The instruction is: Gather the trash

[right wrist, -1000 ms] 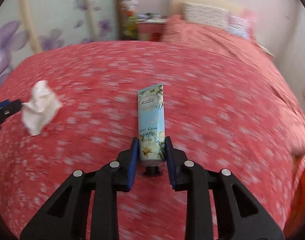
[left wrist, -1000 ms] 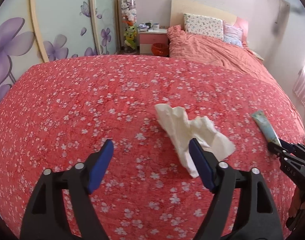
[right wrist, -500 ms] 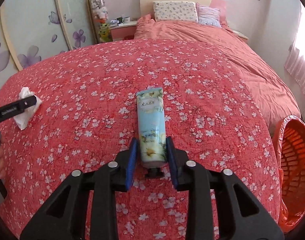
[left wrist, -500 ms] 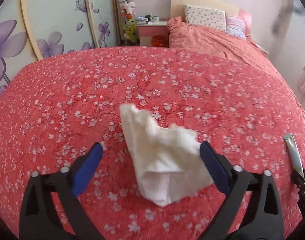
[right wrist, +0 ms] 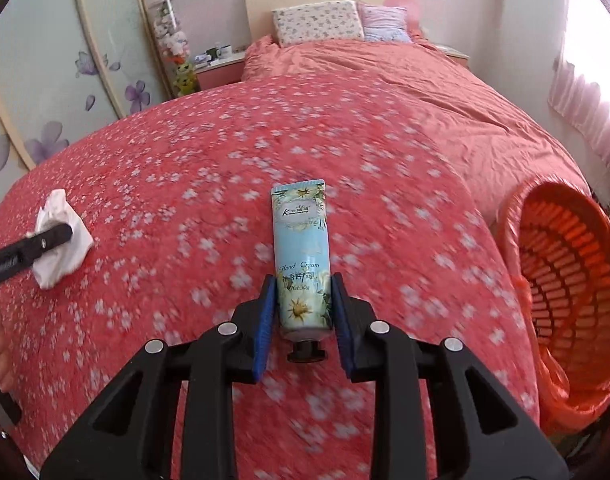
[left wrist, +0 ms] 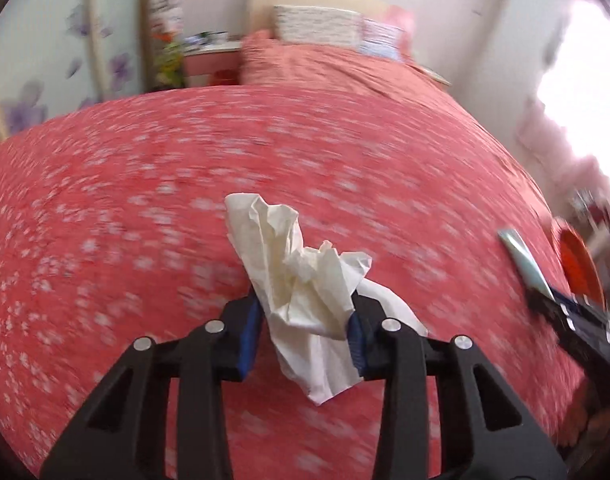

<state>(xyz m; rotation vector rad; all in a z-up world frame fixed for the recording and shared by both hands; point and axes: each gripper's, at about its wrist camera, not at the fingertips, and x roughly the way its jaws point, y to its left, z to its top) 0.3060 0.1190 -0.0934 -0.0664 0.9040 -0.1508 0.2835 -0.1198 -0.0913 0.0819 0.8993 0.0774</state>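
Observation:
My left gripper is shut on a crumpled white tissue, held just above the red flowered bedspread. The tissue also shows at the far left of the right wrist view, with the left gripper's fingers on it. My right gripper is shut on a light blue hand cream tube, cap end toward me, held above the bedspread. The tube also shows in the left wrist view. An orange trash basket stands at the bed's right edge.
The bedspread covers the bed; pillows lie at its head. A pink nightstand and a floral wardrobe stand at the back left. A bright window with a pink curtain is on the right.
My left gripper has closed on the tissue, which it only straddled before, and swung right. My right gripper with the tube has moved right, so the orange basket looms larger.

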